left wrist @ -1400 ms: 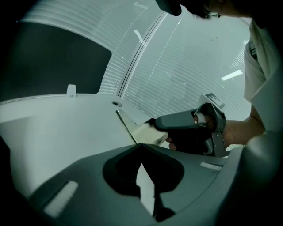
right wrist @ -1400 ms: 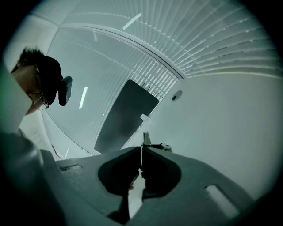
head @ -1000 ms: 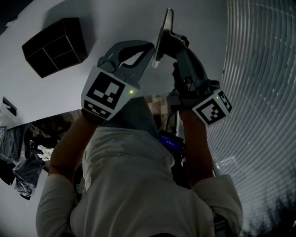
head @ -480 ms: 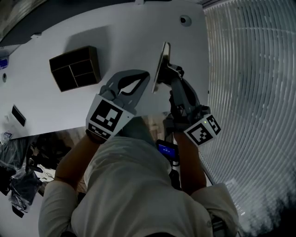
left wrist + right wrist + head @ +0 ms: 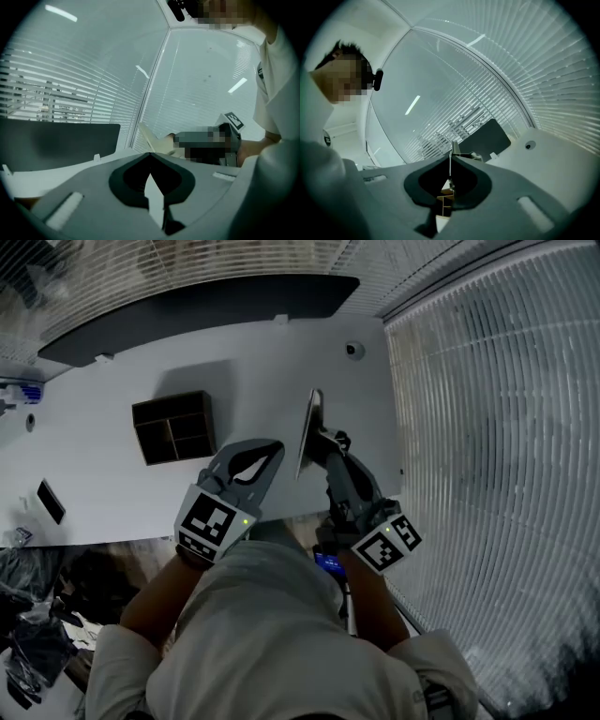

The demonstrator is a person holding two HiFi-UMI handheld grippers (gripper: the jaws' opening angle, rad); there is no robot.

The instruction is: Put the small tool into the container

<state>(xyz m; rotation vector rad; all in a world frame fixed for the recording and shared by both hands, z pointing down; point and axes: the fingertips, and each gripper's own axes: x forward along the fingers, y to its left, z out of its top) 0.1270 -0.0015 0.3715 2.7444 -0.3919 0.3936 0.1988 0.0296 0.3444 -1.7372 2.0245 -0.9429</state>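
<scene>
- Tabletop (image 5: 267, 357), white and lit dimly, fills the upper left of the head view, with window blinds (image 5: 487, 427) running down the right side.
- The container (image 5: 175, 427), a dark box divided into open compartments, sits on the table to the left of both grippers and apart from them.
- The right gripper (image 5: 321, 439) is raised over the table's near right part, its jaws closed on the small tool (image 5: 309, 418), a thin, pale, flat piece standing on edge and reaching away from the person.
- The left gripper (image 5: 278, 444) is just left of the tool, not touching it. Its jaw tips meet and nothing is between them.
- The left gripper view confirms this: the jaws of the left gripper (image 5: 149, 153) are together at the tips, with only pale table showing through the hollow behind them. This view alone shows the tool (image 5: 149, 134) from the side, as a pale slanted strip.
- The right gripper view shows the right gripper (image 5: 451, 157) pinched on the tool (image 5: 454, 147), seen edge-on as a fine line poking past the tips. Through the hollow behind the jaws, the container's (image 5: 446, 196) compartments are visible.
- Only the head view shows the person's pale shirt (image 5: 272, 634) and how far the tool is from the container.
- A long dark panel (image 5: 187, 306) lies along the table's far edge.
</scene>
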